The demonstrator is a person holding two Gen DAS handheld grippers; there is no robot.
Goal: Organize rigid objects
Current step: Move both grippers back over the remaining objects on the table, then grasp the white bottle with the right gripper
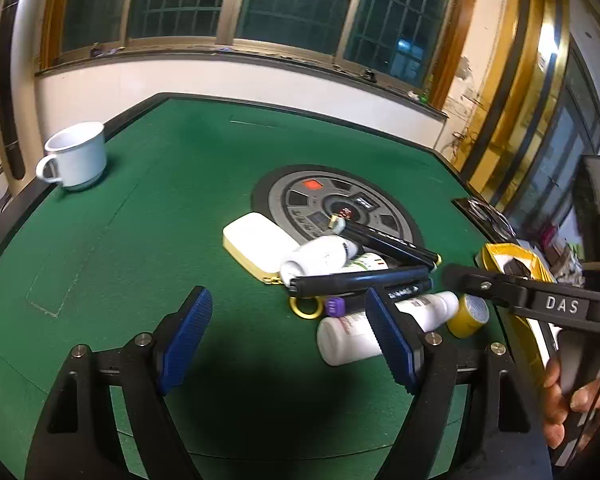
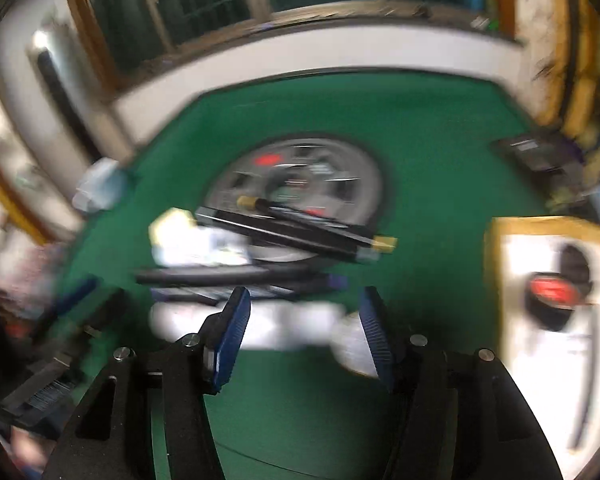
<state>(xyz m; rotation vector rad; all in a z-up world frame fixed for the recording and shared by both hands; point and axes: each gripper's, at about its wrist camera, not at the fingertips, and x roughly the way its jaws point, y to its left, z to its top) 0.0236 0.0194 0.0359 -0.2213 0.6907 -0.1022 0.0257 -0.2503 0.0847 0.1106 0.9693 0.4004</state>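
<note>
I am looking down on a green felt worktop (image 1: 148, 208) with a round grey dial (image 1: 336, 204) set into its middle, and the things to sort lie heaped on the near side of that dial. My left gripper (image 1: 288, 332) hangs over bare felt with its blue fingers (image 1: 188, 332) spread wide and nothing between them; its right finger stands in front of a white bottle (image 1: 348, 336) lying on its side. Just beyond that bottle lie a second white bottle (image 1: 320, 256), a white and yellow case (image 1: 256, 240), two long black pens (image 1: 384, 242) crossing the pile, a gold ring (image 1: 306, 308) and a small purple cap (image 1: 334, 306). A yellow roll of tape (image 1: 470, 316) sits just beside the nearer bottle's neck. A white mug (image 1: 76, 156) stands upright near the far left edge, well apart from the heap. At the right edge a yellow-rimmed tray (image 1: 496, 252) holds a dark item I cannot make out. From the right wrist the picture is badly smeared, but my right gripper (image 2: 304, 332) shows its fingers (image 2: 232, 336) parted, with a blurred white bottle (image 2: 284, 328) lying across the gap between them; I see no pad pressing on it. In the left view my right hand (image 1: 568, 404) holds that gripper's handle.
</note>
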